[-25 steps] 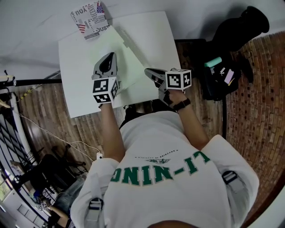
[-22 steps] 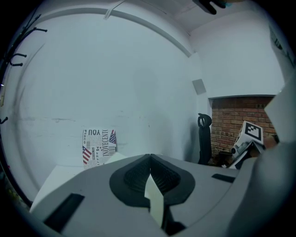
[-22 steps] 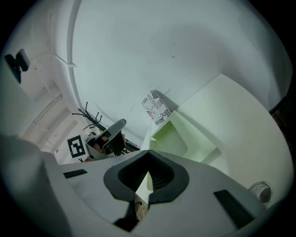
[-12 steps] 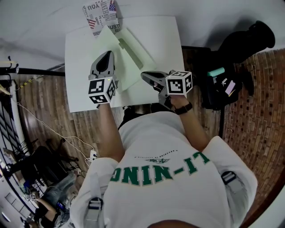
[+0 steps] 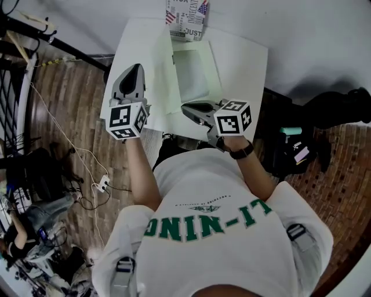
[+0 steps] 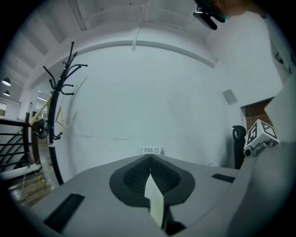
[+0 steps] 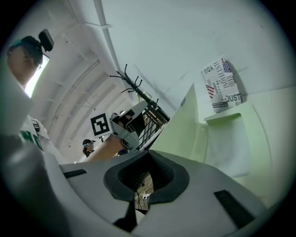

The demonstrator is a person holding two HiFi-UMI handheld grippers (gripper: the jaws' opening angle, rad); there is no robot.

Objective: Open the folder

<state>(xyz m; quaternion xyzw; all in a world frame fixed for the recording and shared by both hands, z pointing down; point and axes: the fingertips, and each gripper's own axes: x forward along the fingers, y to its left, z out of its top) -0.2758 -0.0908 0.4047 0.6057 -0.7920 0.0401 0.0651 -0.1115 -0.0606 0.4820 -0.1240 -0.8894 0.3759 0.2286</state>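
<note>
On my left gripper (image 6: 149, 161) the 2 jaws are pressed together on a thin pale-green sheet, pinching the edge of the cover (image 6: 156, 201) of the folder (image 5: 191, 72). My right gripper (image 7: 146, 155) also has its jaws pressed together, but with nothing between them; only floor and cables show through the slit below the tips. In the right gripper view the cover stands raised and tilted up off the rest of the folder. The inner panel lies flat and exposed, with its pocket (image 7: 226, 143) showing. In the head view the folder lies open on the white table (image 5: 249, 55), between the 2 grippers. The left one is over the table's left side, and the right one is at the near edge, just beside the folder's lower corner. A printed box (image 5: 186, 14) stands at the table's far end, by the folder's top edge; I cannot tell whether they touch.
</note>
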